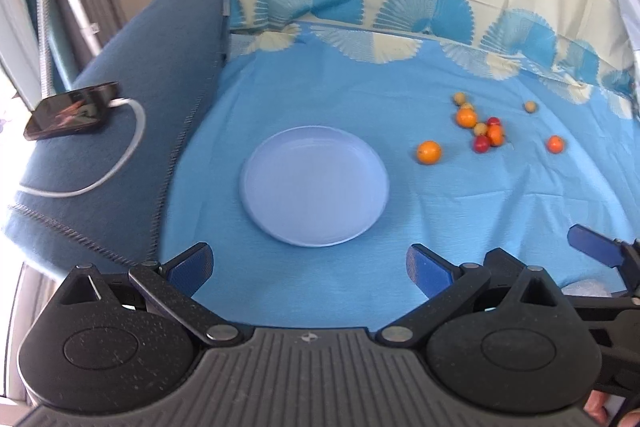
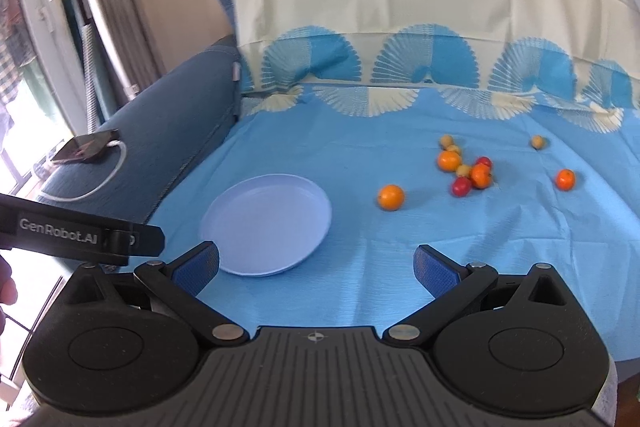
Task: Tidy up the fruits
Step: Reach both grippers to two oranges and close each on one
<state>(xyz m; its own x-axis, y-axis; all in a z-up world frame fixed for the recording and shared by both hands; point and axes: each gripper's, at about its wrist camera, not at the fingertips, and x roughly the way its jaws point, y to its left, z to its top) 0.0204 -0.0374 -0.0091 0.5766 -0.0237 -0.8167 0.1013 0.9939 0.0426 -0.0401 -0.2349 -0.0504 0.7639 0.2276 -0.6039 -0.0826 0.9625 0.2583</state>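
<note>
A pale blue plate (image 1: 276, 223) (image 2: 224, 247) lies empty on the blue cloth. To its right lie small fruits: a lone orange (image 1: 429, 151) (image 2: 391, 197), a cluster with oranges, red fruits (image 1: 481, 144) (image 2: 461, 186) and small yellow ones (image 1: 460, 98), another orange (image 1: 555, 144) (image 2: 565, 179) and a yellow fruit (image 1: 530, 106) (image 2: 538, 141) farther right. My left gripper (image 1: 310, 267) is open and empty, just in front of the plate. My right gripper (image 2: 318, 267) is open and empty, in front of the plate's right side. Its finger (image 1: 592, 245) shows in the left wrist view.
The cloth (image 1: 400, 287) covers a sofa seat and backrest. The dark blue armrest (image 1: 132, 107) at the left carries a phone (image 1: 72, 111) (image 2: 86, 147) with a white cable (image 1: 132, 143). A stand (image 2: 100, 11) and curtains are beyond it. The left gripper's body (image 2: 80, 239) shows at the left.
</note>
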